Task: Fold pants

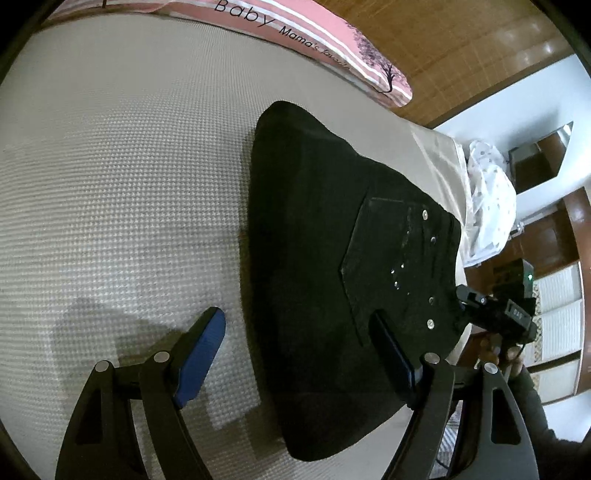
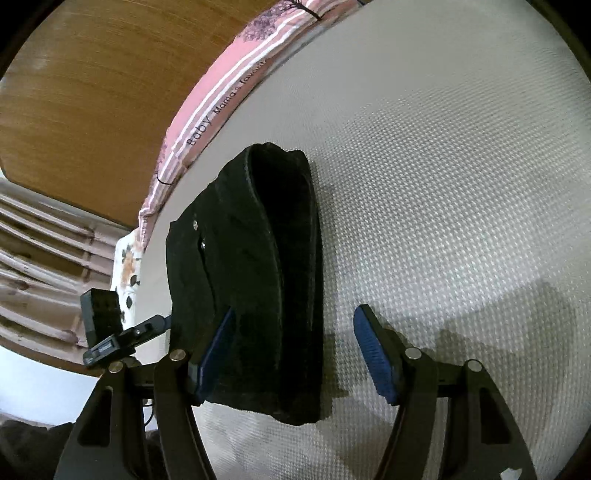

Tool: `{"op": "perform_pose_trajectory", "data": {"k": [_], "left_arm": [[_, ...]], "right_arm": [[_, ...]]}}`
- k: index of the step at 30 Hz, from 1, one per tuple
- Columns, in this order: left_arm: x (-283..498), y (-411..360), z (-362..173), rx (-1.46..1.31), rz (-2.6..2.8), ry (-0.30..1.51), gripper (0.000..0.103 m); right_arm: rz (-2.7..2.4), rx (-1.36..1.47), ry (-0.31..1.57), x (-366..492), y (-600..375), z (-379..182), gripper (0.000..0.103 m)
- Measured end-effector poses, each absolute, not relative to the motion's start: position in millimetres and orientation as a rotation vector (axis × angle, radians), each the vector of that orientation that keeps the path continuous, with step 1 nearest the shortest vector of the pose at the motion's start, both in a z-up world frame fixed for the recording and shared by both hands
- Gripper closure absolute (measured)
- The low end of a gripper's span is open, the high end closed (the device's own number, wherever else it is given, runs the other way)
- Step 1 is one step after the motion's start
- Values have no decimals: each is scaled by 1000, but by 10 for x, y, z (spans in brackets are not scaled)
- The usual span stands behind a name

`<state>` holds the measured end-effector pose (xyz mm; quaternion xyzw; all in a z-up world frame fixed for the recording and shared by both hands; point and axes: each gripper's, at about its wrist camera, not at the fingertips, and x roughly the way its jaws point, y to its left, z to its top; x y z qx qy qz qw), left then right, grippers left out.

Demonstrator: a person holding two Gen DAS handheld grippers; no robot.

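— Bed (image 1: 110, 166) across most of the frame; black pants (image 1: 332, 240) folded compact, centre-right, near the mattress edge; pink pillow (image 1: 332, 33) at top.

— Left tongs (image 1: 299, 354) spread, pinching nothing; right tongs (image 2: 291, 350) spread too, straddling the bundle's near edge; best pressed flat, edges squared.

pillow (image 1: 321, 40) lettering cut off by the frame edge, person's hand (image 1: 495, 350) mostly hidden behind gripper body
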<state>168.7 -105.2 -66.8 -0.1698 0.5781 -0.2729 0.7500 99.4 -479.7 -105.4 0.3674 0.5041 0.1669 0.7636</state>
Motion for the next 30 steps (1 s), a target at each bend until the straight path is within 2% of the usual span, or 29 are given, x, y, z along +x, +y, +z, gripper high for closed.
{"op": "perform_pose_trajectory", "data": {"k": [7,16,18,20,22,23,25,30], "left_arm": [[1801,-1126,-687,-368,-641,1246,23],[1843,-1107,-806,-612,-734,1283,23],[1816,-1114,-840,-644,-748,1292,24],[1808,-1124,-817,-614,-754,1285,29],[1831,-1085,-832,-638,-736,1303,36],[1849,-1069,-848,-650,-718,1310,48],[1866,-1033,-887,-646,-680,1327,64],[1792,-1090,-823,-577,-654,1293,67]], "right_arm": [[507,782,1136,1249,-4612,-1103,36],[560,860,1121,1462,-4498,-1174,36],[567,846,1116,1449,-4496,-1173,39],[564,861,1112,1418,-4548,-1190,45],[559,886,1112,1397,-4610,-1241,56],[563,896,1107,1392,-4634,-1250,58],[567,889,1108,1387,-4643,-1250,61],[550,881,1101,1365,-4610,-1231,61]]}}
